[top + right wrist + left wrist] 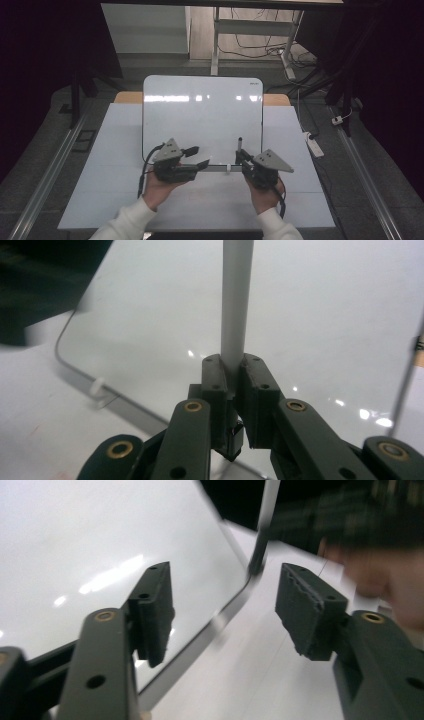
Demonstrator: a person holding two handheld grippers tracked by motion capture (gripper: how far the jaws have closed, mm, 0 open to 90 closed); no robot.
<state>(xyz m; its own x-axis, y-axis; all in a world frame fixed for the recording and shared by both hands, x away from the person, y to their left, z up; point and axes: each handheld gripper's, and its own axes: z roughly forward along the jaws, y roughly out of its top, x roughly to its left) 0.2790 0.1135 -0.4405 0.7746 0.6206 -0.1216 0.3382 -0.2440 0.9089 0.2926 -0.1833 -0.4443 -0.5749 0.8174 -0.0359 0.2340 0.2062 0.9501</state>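
Our right tongs [231, 371] are clenched on a marker [235, 300], its grey barrel rising straight out from between the pads along the line of the jaws. In the high view the same right tongs [240, 156] sit at the near edge of the whiteboard [200, 115], and the marker [239, 145] points away from us over the board, dark tip up, so its long axis runs near-to-far and the writing surface lies directly ahead of it. Our left tongs [225, 615] stand released, nothing between the pads, with the board's rounded corner and metal rim passing under the gap. In the high view the left tongs [196, 156] hover at the board's lower edge, aimed towards the right hand, near it but apart. The right hand is plainly the one that bears the marker, so we judge that the coming move is its own: tip forward and down onto the board. The right gripper view shows the grip itself and a small white clip [98, 386] on the board's rim; the high view gives the desk [100, 190] and both hands together, while the left gripper view is blurred towards the other hand.
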